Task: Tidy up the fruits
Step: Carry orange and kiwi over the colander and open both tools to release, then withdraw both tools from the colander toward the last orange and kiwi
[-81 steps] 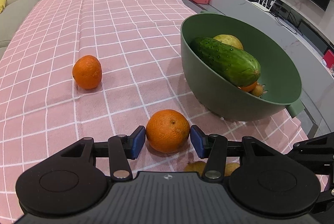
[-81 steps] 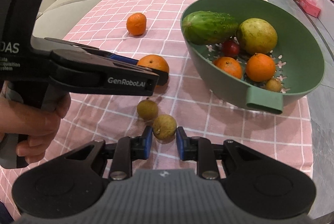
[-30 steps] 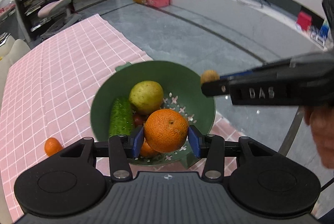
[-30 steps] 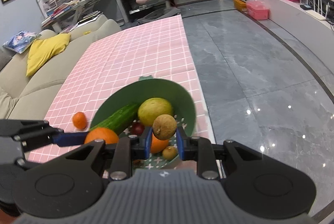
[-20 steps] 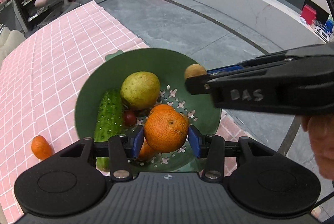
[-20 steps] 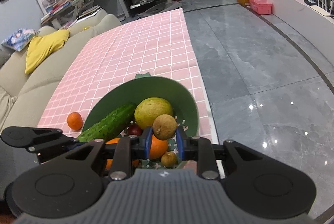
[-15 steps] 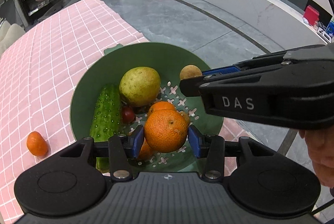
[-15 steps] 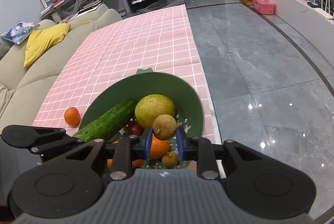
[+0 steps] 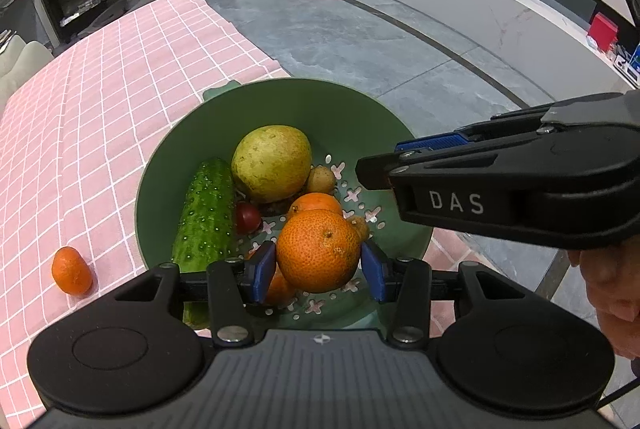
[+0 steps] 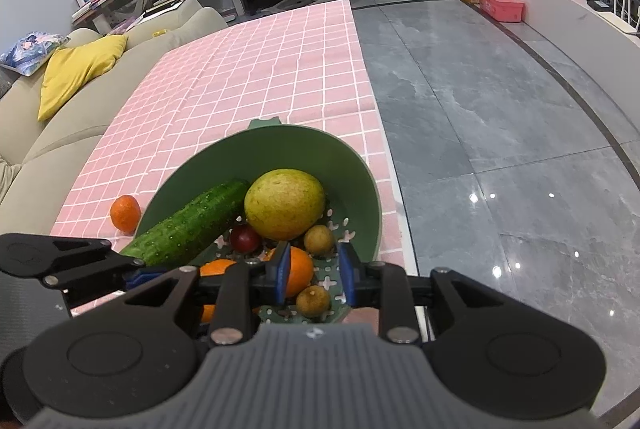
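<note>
My left gripper (image 9: 318, 271) is shut on a large orange (image 9: 318, 255) and holds it over the green bowl (image 9: 280, 101). My right gripper (image 10: 312, 275) is open and empty above the bowl (image 10: 360, 185). A small brown fruit (image 10: 319, 239) lies in the bowl beside the yellow-green pear (image 10: 284, 203); it also shows in the left wrist view (image 9: 321, 180). The bowl also holds a cucumber (image 9: 206, 209), a red fruit (image 9: 248, 217), oranges (image 10: 298, 271) and another small brown fruit (image 10: 313, 301). The right gripper (image 9: 390, 175) is seen from the side over the bowl's right half.
A small mandarin (image 9: 72, 271) lies on the pink checked tablecloth (image 9: 100, 89) left of the bowl, also seen in the right wrist view (image 10: 125, 213). The table edge runs just right of the bowl, with grey floor (image 10: 500, 109) beyond. A sofa (image 10: 60, 109) lies to the left.
My right gripper has opened and let go of the small brown fruit, which now lies in the bowl beside the pear. My left gripper still holds the orange over the bowl.
</note>
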`<state>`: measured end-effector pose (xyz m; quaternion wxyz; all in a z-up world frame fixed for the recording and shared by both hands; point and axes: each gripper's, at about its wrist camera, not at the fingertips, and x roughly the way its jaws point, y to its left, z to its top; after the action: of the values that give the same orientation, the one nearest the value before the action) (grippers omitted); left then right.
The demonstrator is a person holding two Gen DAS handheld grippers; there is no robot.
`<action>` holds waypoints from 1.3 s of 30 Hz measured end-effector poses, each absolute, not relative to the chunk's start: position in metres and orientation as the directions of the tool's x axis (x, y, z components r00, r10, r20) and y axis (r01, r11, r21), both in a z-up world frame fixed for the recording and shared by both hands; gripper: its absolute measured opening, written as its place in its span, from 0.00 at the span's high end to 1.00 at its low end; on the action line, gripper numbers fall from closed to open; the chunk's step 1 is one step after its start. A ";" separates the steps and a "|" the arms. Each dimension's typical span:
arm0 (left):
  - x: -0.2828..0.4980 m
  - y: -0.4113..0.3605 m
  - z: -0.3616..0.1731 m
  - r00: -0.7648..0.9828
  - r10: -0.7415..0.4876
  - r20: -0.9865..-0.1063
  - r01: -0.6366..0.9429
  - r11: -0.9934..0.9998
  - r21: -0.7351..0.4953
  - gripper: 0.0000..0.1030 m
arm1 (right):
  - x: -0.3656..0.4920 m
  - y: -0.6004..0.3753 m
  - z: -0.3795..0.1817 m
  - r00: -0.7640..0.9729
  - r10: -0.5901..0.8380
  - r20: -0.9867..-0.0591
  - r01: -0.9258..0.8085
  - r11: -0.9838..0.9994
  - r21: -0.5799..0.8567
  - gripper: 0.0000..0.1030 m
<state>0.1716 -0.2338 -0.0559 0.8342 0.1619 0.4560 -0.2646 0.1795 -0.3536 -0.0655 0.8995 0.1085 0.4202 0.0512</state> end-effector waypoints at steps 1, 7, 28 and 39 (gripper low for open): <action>0.172 -0.233 -0.055 0.444 -0.298 -0.845 0.588 0.808 0.024 0.48 | 0.179 -0.354 -0.065 0.644 0.182 -0.743 0.001 0.971 0.239 0.78; 0.172 -0.226 -0.042 0.467 -0.324 -0.823 0.580 0.815 0.008 0.45 | 0.177 -0.357 -0.064 0.651 0.185 -0.736 0.009 0.968 0.251 0.77; 0.167 -0.172 0.001 0.537 -0.327 -0.778 0.512 0.859 -0.008 0.43 | 0.175 -0.355 -0.055 0.672 0.187 -0.717 -0.008 0.969 0.246 0.77; 0.156 -0.125 0.031 0.606 -0.284 -0.743 0.416 0.909 -0.008 0.42 | 0.169 -0.345 -0.031 0.700 0.189 -0.688 -0.032 0.971 0.235 0.77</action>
<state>0.1562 -0.1247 0.0311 0.8923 0.0830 0.3980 -0.1960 0.1693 -0.3445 -0.0309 0.9163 0.1032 0.3823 0.0603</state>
